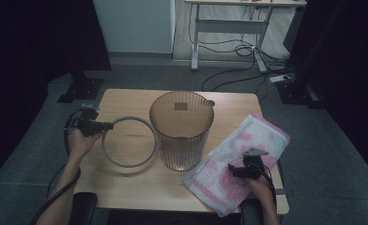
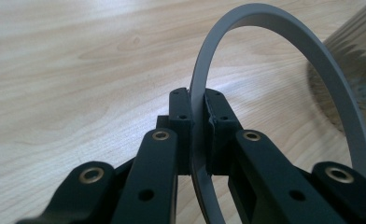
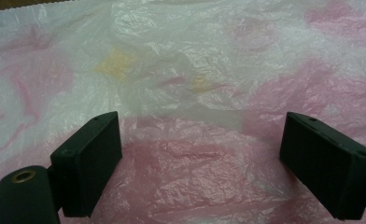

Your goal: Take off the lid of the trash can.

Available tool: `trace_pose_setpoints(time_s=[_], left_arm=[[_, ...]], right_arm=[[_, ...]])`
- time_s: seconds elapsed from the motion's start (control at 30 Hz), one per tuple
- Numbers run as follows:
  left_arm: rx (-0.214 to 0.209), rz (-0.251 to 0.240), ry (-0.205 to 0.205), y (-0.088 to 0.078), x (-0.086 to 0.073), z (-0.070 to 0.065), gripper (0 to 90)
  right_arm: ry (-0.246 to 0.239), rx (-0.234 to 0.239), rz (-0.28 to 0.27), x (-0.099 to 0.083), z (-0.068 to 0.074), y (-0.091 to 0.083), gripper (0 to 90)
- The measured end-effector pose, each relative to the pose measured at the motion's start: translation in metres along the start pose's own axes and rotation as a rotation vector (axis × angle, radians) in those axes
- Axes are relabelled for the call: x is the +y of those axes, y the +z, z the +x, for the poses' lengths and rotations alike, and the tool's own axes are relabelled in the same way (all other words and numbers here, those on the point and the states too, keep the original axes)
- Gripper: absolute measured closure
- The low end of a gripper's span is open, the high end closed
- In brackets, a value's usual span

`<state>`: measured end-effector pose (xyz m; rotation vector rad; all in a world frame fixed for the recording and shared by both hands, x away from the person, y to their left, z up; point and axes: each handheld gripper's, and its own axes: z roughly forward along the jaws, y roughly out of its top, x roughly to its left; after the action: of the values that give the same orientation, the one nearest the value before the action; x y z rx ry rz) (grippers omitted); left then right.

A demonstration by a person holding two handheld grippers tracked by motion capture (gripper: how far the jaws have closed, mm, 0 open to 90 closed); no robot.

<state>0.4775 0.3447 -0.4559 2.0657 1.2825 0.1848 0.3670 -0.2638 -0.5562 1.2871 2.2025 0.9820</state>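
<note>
A thin grey ring [image 1: 128,142] lies over the left half of the wooden table [image 1: 140,187], beside a ribbed, translucent brown bin [image 1: 181,131] that stands upright at the middle. My left gripper [image 1: 106,126] is shut on the ring's left edge; in the left gripper view the ring [image 2: 284,42] arches up from between the jaws of my left gripper [image 2: 198,107]. A flat pink-and-white plastic bag [image 1: 238,157] covers the table's right side. My right gripper [image 1: 234,171] hovers just over the bag [image 3: 181,93], and its jaws stand wide open with nothing between them [image 3: 200,154].
A white desk frame [image 1: 229,28] with loose cables [image 1: 238,51] stands on the floor behind the table. Dark stands [image 1: 81,86] flank the table's far corners. The bin's wall [image 2: 358,70] is close to the ring on the right.
</note>
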Motion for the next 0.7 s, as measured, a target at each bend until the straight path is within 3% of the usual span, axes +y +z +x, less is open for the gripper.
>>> trace_pose_setpoints(time_s=[0.33, 0.7], left_arm=[[0.056, -0.022, -0.029, 0.021, -0.024, 0.008, 82.6], [0.117, -0.027, -0.022, 0.044, -0.048, 0.006, 81.9]], right_arm=[[0.000, 0.000, 0.000, 0.000, 0.000, 0.000, 12.1], [0.001, 0.000, -0.001, 0.000, 0.000, 0.000, 12.1]])
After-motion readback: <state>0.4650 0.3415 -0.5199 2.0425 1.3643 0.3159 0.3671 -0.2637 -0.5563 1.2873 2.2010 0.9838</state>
